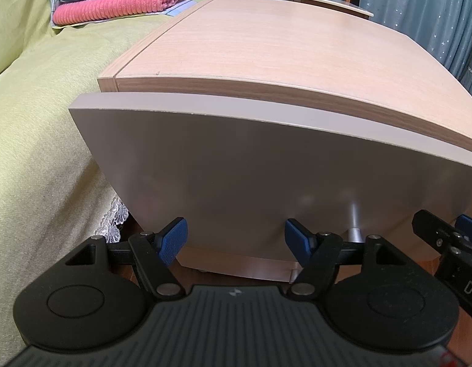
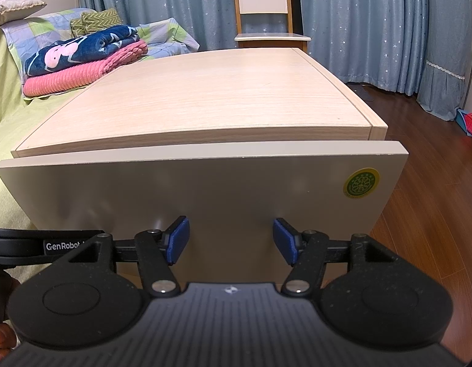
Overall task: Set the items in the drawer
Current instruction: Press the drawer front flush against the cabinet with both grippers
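Drawer front [image 2: 187, 189]: grey panel standing slightly proud of the nightstand's [image 1: 266, 42] wooden top; a narrow gap shows along its upper edge, so I judge it barely ajar or nearly shut.
Drawer inside: hidden in both views; whether any items lie in it cannot be told.
Items: none visible in either gripper or on the nightstand top.
Handle [image 1: 353, 226]: a silver post low on the drawer front, right of the left gripper's fingers.
Left gripper [image 1: 236, 238]: fingers spread wide, holding nothing, close to the drawer's lower face.
Right gripper [image 2: 231, 240]: fingers also parted and empty, facing the drawer front below the green sticker [image 2: 360, 182].
Surroundings: bed [image 1: 37, 153] with folded blankets [image 2: 83, 61] to the left, wood floor [image 2: 419, 214] to the right.
Progress: judged either at the very start, drawer yet to be pulled out, or at the very end; the pictures cannot settle which.
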The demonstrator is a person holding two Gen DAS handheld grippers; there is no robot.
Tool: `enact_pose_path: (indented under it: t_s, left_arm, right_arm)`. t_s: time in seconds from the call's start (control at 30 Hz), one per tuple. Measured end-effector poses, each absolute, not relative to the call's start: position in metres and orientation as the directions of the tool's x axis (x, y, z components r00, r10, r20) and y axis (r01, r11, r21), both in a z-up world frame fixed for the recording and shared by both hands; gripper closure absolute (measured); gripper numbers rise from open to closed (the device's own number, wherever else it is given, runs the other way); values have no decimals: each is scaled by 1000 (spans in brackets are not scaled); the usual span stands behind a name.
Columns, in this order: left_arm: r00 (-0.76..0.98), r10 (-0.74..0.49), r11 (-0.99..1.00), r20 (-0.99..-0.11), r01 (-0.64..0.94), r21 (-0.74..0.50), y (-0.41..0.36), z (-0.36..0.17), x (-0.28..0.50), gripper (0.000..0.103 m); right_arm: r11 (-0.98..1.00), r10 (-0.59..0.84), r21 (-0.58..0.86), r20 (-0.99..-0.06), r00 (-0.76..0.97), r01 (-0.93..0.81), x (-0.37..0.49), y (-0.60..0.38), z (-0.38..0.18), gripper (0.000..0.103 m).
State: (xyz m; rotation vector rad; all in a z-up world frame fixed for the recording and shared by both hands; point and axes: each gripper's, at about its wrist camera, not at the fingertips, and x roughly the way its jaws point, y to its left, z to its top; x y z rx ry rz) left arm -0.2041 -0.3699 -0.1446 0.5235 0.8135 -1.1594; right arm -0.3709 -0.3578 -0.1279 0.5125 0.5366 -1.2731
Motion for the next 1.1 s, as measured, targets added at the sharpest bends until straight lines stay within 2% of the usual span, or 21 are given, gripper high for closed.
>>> enact_pose_path:
  t_s: [1.1]
  left_arm:
    - [162, -599, 338, -784, 939, -64, -373, -143, -192, 31]
  right_arm:
    - [208, -749, 65, -631, 202, 976, -372, -362, -128, 45]
